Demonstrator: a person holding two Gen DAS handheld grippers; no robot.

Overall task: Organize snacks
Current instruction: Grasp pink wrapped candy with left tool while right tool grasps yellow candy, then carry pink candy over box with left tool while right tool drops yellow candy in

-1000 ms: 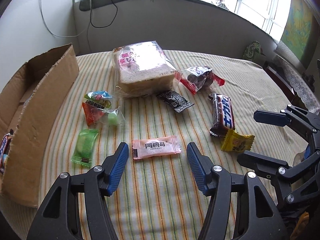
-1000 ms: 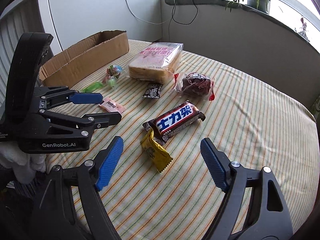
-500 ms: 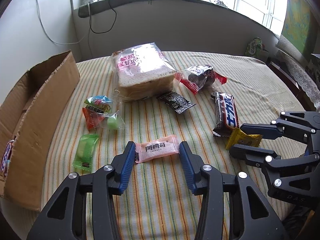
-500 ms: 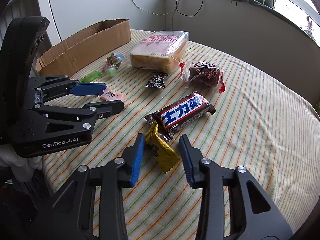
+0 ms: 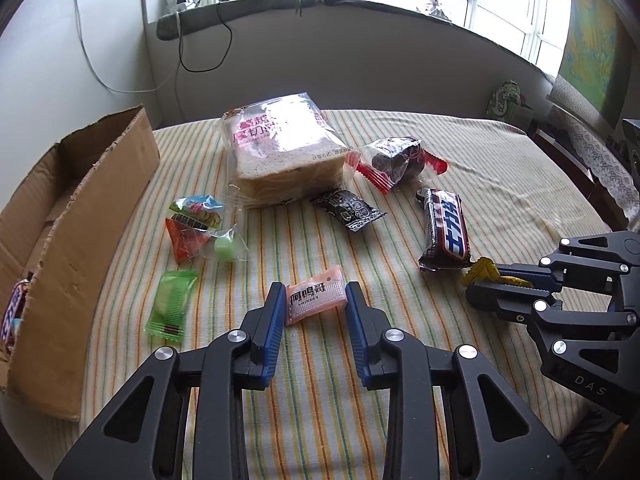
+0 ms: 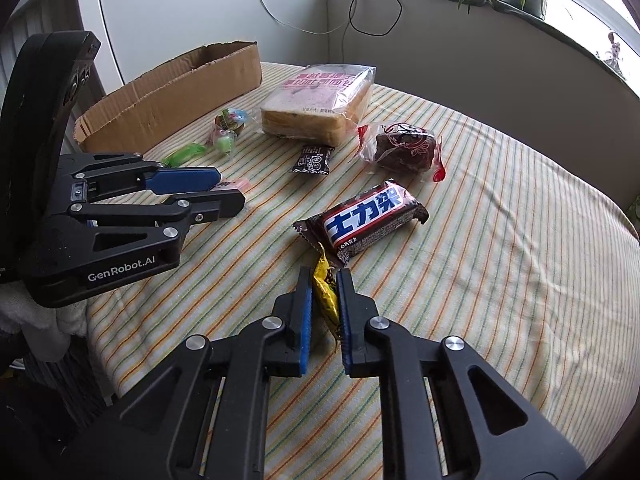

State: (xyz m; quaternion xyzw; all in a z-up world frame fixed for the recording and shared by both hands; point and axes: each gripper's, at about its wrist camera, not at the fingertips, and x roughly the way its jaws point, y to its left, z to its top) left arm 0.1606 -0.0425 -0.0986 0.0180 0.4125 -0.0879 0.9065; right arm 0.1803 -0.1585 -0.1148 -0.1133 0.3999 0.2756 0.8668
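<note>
My left gripper (image 5: 314, 294) is shut on a pink snack packet (image 5: 316, 300), its blue pads pressing both ends just above the striped tablecloth (image 5: 320, 400). In the right wrist view the same gripper (image 6: 230, 192) shows from the side, with the pink packet (image 6: 237, 185) peeking past it. My right gripper (image 6: 324, 278) is shut on a yellow wrapped candy (image 6: 326, 294), squeezed upright between its pads. From the left wrist view the right gripper (image 5: 490, 284) sits low at the right, with the yellow candy (image 5: 482, 270) at its tips.
An open cardboard box (image 5: 80, 216) stands at the left table edge. A bagged bread loaf (image 5: 280, 152), a dark cake in a clear wrapper (image 5: 396, 158), a small black packet (image 5: 348, 210), a chocolate bar (image 5: 446, 230), a green packet (image 5: 170, 304) and jelly sweets (image 5: 196, 224) lie on the cloth.
Both grippers moved forward and went from wide open to shut: the left on the pink packet, the right on the yellow candy.
</note>
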